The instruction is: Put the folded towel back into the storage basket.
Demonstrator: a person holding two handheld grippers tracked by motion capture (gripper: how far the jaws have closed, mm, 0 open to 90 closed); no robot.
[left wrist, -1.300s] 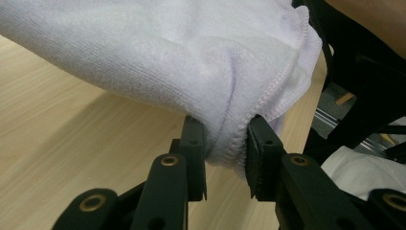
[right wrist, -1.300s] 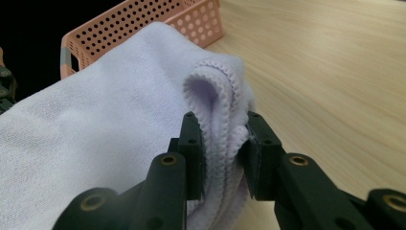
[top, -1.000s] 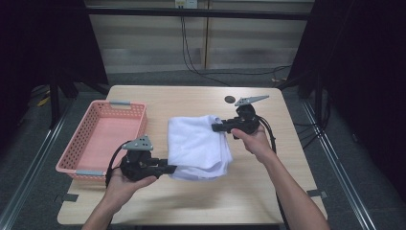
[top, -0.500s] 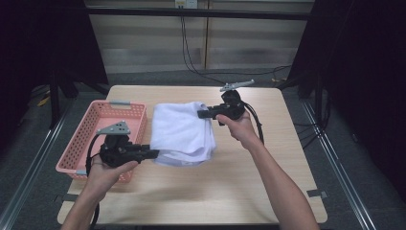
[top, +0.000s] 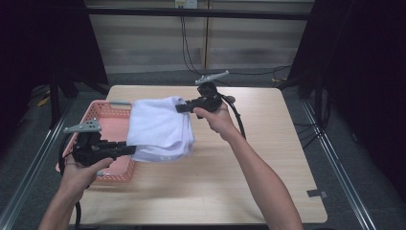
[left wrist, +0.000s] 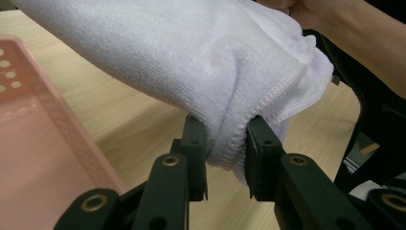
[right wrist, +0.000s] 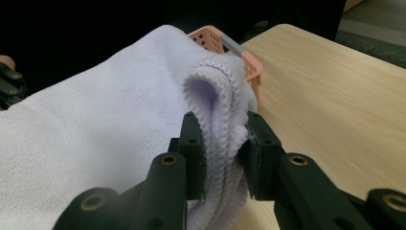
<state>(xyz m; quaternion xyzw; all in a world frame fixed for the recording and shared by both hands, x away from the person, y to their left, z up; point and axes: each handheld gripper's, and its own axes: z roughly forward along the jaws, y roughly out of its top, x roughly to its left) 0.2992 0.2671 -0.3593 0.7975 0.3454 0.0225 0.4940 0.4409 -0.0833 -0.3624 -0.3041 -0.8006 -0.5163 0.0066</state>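
A folded white towel (top: 160, 127) hangs in the air between my two grippers, above the table and the right edge of a pink basket (top: 111, 125). My left gripper (top: 131, 149) is shut on the towel's near edge (left wrist: 225, 143). My right gripper (top: 181, 108) is shut on the towel's far folded corner (right wrist: 222, 129). In the left gripper view the towel (left wrist: 191, 62) bulges over the jaws, with the basket (left wrist: 43, 158) at the left. In the right gripper view the basket's rim (right wrist: 239, 52) peeks out behind the towel.
The wooden table (top: 249, 167) stretches to the right and front of the basket. A small dark tag (top: 317, 193) lies near the table's front right corner. Cables trail from both grippers. Dark curtains and metal floor rails flank the table.
Both grippers have carried the towel leftward and up off the table, so it now hangs partly over the pink basket.
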